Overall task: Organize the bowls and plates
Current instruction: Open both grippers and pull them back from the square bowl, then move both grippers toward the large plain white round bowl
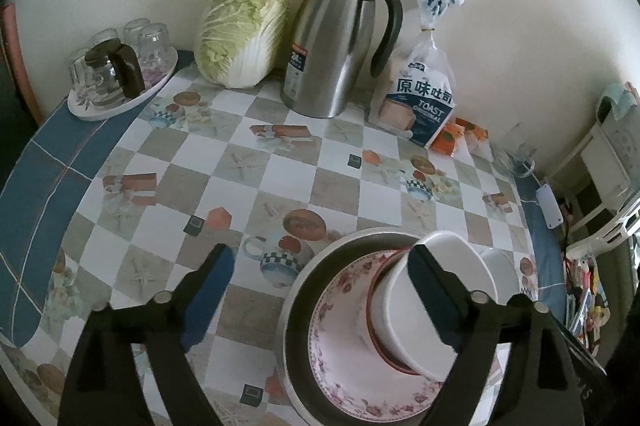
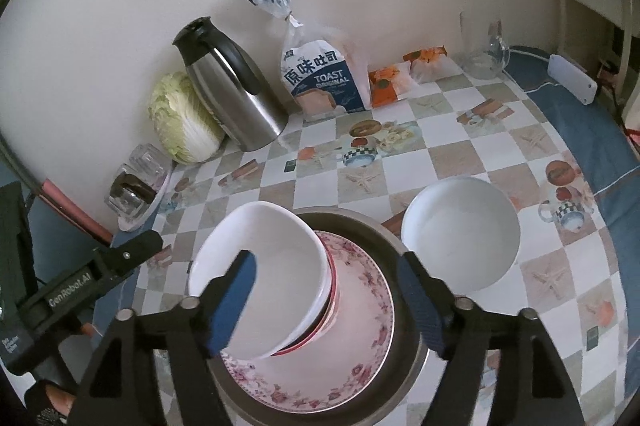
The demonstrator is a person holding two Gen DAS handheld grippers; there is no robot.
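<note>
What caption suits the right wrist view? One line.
Open right gripper over a white bowl stacked on a floral plate.

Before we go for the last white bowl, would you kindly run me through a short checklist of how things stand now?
1. Left gripper open, nothing held: ok.
2. Right gripper open, pads off the stacked bowl: ok.
3. White bowl seated level on the stack: not ok, it sits tilted in the red-rimmed bowl.
4. Floral plate lying inside the metal pan: ok.
5. Second white bowl upright on the table, beside the pan: ok.
6. Stack steady enough for another bowl: cannot tell.
</note>
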